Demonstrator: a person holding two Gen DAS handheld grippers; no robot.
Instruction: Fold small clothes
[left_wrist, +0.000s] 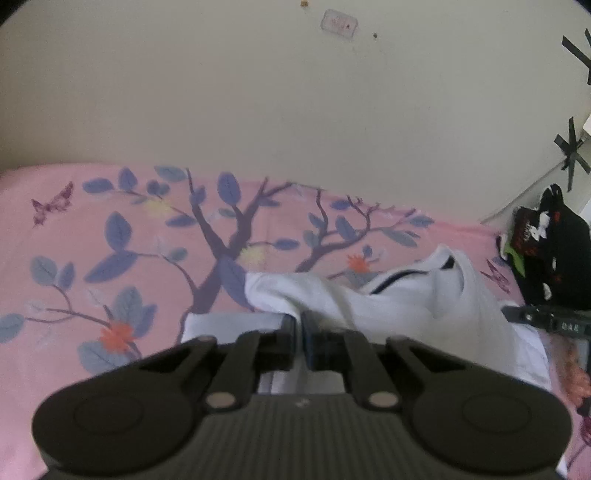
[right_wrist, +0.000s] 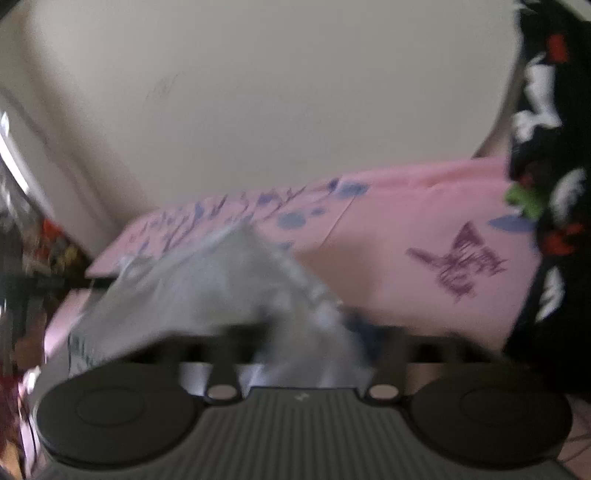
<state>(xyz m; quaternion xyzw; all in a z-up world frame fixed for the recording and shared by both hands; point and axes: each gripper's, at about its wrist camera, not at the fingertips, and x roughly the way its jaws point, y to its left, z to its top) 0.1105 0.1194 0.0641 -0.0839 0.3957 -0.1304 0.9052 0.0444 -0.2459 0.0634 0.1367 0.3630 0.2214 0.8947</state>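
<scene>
Both grippers, left (left_wrist: 298, 338) and right (right_wrist: 306, 339), pinch a soft, crumpled white garment (left_wrist: 399, 299) over a pink floral bedsheet (left_wrist: 110, 240).

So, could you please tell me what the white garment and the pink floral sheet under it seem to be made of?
The white garment with dark trim looks like soft, matte woven or knit fabric, likely cotton: it bunches into loose folds without shine. The pink floral bed sheet seems a thin, smooth printed cloth, lying flat with a dull finish; the exact fibre cannot be told.
</scene>
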